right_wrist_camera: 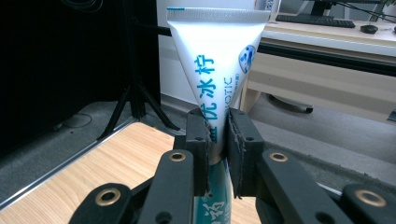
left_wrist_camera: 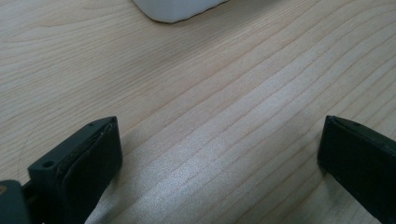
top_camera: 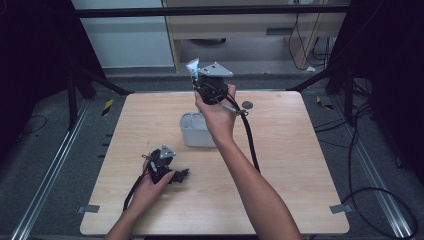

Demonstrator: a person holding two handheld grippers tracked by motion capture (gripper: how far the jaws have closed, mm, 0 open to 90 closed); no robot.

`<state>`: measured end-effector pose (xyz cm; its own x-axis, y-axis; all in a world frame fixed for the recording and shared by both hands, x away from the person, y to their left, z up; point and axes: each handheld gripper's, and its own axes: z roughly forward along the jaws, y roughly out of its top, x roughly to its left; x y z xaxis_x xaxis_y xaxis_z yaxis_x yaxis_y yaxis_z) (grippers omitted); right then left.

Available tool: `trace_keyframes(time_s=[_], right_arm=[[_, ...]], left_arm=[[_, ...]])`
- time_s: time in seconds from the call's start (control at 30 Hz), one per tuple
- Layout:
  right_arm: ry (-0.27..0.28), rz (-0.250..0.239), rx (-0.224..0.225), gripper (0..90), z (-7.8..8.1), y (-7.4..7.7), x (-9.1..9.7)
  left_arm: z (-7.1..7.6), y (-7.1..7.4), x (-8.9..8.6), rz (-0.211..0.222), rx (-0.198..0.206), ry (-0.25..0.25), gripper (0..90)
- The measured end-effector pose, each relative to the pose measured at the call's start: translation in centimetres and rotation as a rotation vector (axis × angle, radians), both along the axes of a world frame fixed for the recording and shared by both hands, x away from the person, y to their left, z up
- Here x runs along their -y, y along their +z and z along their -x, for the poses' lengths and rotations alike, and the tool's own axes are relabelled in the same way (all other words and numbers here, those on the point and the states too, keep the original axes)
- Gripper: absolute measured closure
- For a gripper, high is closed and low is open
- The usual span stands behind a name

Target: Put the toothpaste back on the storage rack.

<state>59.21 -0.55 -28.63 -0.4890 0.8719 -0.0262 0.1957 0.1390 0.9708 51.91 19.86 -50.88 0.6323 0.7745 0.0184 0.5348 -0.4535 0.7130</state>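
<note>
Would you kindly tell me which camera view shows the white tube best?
The right gripper view: the tube is close, crimped end up, clamped in the right claw. The high view shows just its crimped tip above that claw.

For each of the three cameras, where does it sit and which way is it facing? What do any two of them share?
High view: above the person's side, looking forward and down on the wooden table; both forearms, the left claw and the raised right claw show.
Left gripper view: rides the left claw, low over the tabletop, jaws wide apart.
Right gripper view: rides the right claw, facing outward past the table edge, jaws clamped on a white tube.
Shared: the tube shows in the high and right gripper views; the white container in the high and left gripper views.
</note>
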Motion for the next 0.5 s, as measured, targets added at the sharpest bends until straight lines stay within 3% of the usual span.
trace_keyframes(time_s=[0.5], right_arm=[[0.010, 0.011, -0.038, 79.8, 0.0, -2.5, -0.4]], left_arm=[[0.0, 0.0, 0.0, -0.001, 0.000, 0.000, 0.0]])
